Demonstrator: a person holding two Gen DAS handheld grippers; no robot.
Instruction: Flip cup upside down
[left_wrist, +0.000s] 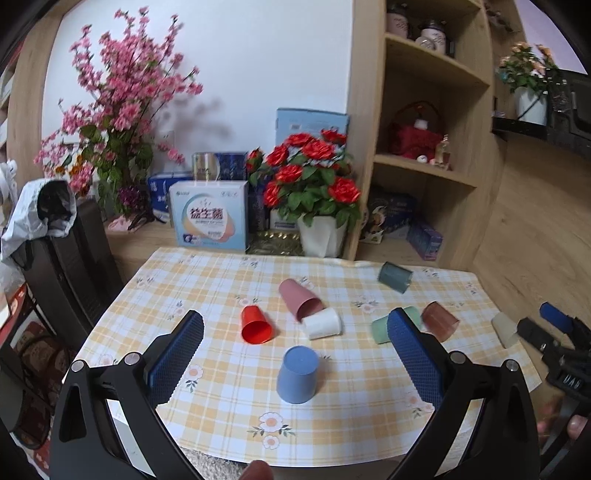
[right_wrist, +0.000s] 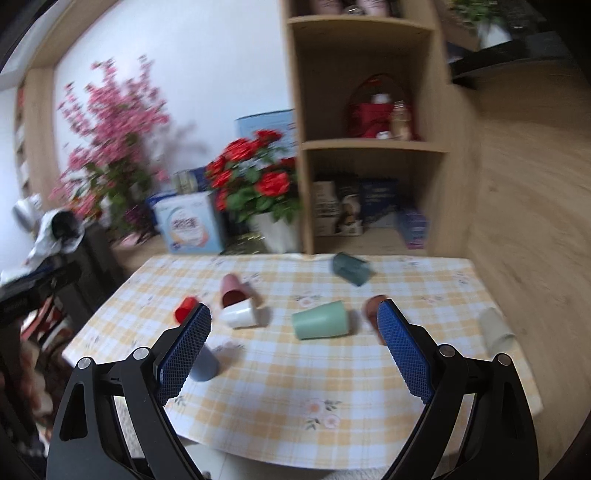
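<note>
Hovering over the surface's (left_wrist: 229, 391) near edge, both tongs (left_wrist: 295, 347) (right_wrist: 293, 339) gape apart, blue cup (left_wrist: 297, 374) sitting upside down.

The left hand-held gripper (left_wrist: 295, 334) hovered with its jaws spread wide above the desk (left_wrist: 221, 406), holding nothing. Between its fingers a blue cup (left_wrist: 297, 374) stood upside down. Beyond it, the red cup (left_wrist: 256, 325), pink cup (left_wrist: 300, 298) and white cup (left_wrist: 322, 323) lay on their sides, pink touching white.
</note>
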